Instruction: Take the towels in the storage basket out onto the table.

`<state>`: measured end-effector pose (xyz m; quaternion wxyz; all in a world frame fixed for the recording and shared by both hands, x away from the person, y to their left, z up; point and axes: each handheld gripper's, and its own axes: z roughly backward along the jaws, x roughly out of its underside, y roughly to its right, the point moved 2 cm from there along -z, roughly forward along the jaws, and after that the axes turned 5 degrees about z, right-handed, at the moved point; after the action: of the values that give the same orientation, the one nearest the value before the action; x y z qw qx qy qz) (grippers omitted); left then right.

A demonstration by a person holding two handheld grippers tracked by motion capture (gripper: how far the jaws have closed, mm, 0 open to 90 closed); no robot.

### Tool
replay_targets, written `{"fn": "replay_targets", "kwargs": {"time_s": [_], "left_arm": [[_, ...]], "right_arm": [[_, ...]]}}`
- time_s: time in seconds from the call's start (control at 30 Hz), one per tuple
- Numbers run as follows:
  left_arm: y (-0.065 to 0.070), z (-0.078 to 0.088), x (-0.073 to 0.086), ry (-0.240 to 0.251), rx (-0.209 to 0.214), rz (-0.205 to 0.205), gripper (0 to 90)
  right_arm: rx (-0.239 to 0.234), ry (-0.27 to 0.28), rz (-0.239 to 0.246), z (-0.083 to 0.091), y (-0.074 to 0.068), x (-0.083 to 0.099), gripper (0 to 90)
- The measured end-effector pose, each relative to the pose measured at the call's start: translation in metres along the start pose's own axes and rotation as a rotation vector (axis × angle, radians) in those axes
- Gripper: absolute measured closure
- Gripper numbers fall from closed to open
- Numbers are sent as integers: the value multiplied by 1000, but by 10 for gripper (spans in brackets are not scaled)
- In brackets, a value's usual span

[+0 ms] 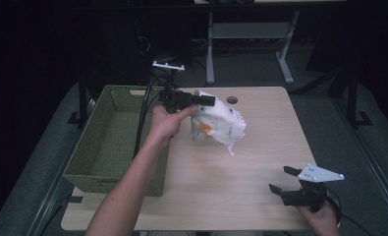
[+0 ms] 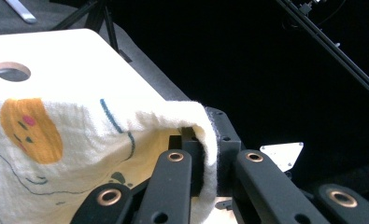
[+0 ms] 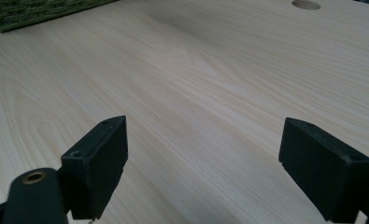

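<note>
Cloth, white, printed with an orange round face and thin blue lines: held up off the table near its far edge, just short of the round hole in the tabletop. One upper edge is pinched; the rest hangs down in loose folds, with the lowest corner at or just above the wood. In the left gripper view the same cloth drapes over the jaw tips, the fold running down between them.

Left gripper, black, cable trailing back over the basket: jaws clenched on the cloth's upper edge, body lying roughly level and pointing toward the table's right side. The left hand grips it from below, forearm entering from the near edge.

Right gripper, black, with grey three-cornered plate on top: held at the table's near right corner, low over the wood, well apart from the cloth. Jaws spread wide with nothing between them; the right gripper view shows bare wood between the two pads. The right hand holds it at the near edge.

Basket, green woven, rectangular: stands at the table's left edge, overhanging it, just beside the left forearm.
</note>
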<state>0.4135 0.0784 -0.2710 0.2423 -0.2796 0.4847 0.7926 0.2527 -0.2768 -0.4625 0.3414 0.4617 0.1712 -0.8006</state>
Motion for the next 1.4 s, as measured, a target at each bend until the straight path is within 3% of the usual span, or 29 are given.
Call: {"fn": "replay_targets", "kwargs": {"time_s": [0.23,0.73,1.0,1.4], "left_arm": [[-5,-22,6,-18,-1,20,865],[0,-71,13,-62,9,13,863],[-5,-94,20,-91,-38,13,857],[-36,-129,52,-107,-118,79,853]], "right_arm": [[-2,10,-2,1,1,0,151],[1,21,-1,1,3,-1,151],[0,23,-7,3,4,0,151],[-1,21,-6,3,4,-1,151]]}}
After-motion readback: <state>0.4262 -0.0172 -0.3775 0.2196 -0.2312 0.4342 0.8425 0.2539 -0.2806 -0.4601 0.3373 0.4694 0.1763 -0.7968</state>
